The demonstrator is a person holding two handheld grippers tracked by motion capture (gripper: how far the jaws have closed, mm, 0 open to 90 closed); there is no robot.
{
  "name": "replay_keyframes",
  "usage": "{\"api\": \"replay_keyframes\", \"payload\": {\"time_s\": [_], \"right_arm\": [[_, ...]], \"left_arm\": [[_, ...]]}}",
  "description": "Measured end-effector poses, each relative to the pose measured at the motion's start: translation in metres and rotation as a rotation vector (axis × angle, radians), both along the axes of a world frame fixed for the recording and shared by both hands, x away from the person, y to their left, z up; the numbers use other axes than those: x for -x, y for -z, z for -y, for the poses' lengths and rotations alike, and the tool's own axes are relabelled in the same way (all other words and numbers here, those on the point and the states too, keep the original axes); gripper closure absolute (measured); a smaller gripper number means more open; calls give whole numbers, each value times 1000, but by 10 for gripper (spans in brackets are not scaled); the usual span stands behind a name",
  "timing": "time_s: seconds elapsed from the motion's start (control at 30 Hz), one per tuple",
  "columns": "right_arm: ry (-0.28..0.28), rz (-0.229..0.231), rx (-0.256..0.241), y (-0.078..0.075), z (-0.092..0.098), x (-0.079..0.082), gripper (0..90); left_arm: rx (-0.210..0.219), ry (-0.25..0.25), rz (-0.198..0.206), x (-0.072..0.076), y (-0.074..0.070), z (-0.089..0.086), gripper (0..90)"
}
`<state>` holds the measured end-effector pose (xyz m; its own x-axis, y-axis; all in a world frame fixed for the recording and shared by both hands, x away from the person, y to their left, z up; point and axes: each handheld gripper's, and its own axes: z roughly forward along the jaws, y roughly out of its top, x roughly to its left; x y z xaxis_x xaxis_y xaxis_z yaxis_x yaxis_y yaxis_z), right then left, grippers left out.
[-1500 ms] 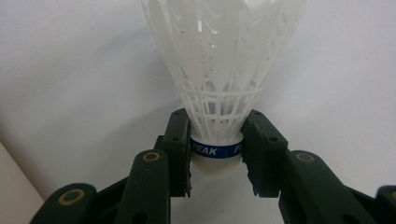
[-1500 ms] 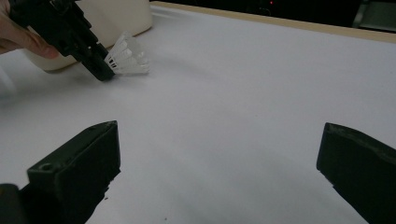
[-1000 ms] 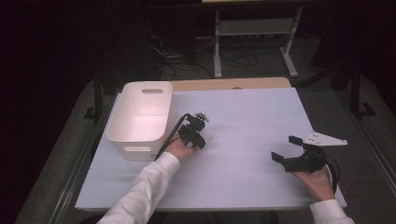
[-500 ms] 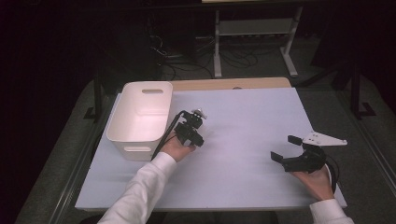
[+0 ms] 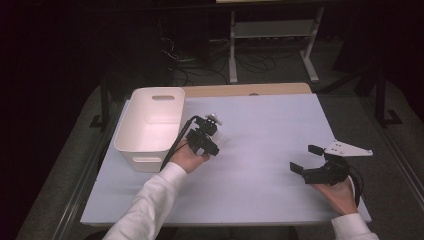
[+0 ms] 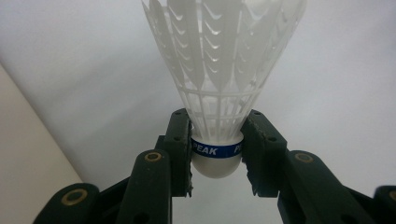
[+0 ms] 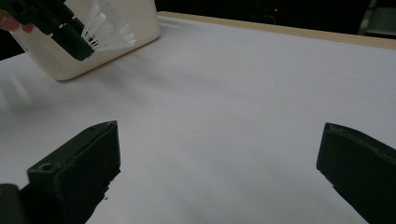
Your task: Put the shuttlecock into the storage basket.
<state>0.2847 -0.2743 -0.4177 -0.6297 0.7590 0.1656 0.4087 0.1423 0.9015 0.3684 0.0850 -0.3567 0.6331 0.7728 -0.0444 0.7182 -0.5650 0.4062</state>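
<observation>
Left gripper [image 6: 215,154] pinching a white shuttlecock [image 6: 219,70] at its base, just beside the white bin [image 5: 150,122]. Right gripper [image 5: 309,159] spread wide, holding nothing, well apart on the table [image 5: 265,125].

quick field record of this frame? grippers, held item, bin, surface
left gripper: shut on shuttlecock, beside the bin
shuttlecock: white, blue band on cork, jaws clamp the cork
right gripper: open, holds nothing, near table's right edge
bin: white, at table's left, inside looks bare
table: pale sheet on top
</observation>
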Motion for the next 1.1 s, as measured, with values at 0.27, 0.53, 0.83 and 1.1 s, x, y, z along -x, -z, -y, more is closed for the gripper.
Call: {"api": "replay_keyframes", "payload": {"time_s": [0.27, 0.53, 0.83, 1.1], "right_arm": [[4, 10, -20, -1, 2, 1, 0], [6, 7, -24, 0, 4, 0, 0], [3, -2, -12, 2, 3, -1, 0], [5, -1, -17, 2, 3, -1, 0]], "left_arm": [[12, 9, 11, 0, -12, 2, 650], [-9, 25, 28, 0, -35, 1, 650], [-27, 48, 31, -3, -51, 4, 651], [-30, 64, 42, -6, -70, 3, 651]]}}
